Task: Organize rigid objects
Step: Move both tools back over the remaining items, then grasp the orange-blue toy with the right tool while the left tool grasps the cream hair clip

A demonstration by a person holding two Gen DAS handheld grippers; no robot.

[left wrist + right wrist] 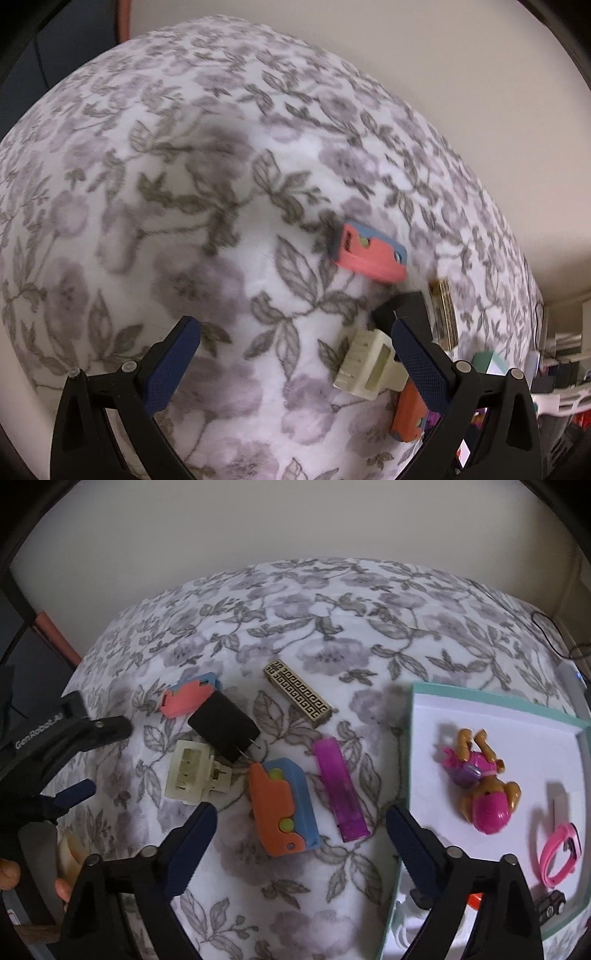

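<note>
I'm going after the loose pieces scattered on the floral blanket [332, 602], and the orange-and-blue toy [282, 805] is lying flat right ahead of my right gripper [301, 830], centred between the two blue pads but not touched by either. Just beside it, toward the box, the purple translucent stick [341, 788] is lying lengthwise; my guess is one of these two is next.

That right gripper's jaws are standing wide and gripping nothing. The teal-rimmed box [412, 760] is sitting close on my right, already holding a pink pup figure [484, 775] and a pink band [559, 853], so I'm reading it as the sorting bin.

Further out, the black plug adapter [223, 725] is overlapping the cream connector [192, 771], with the gold patterned bar [299, 694] lying apart.

My left gripper [295, 350] is also spread open and empty, hovering over bare blanket; its right pad is covering the edge of that connector.
</note>
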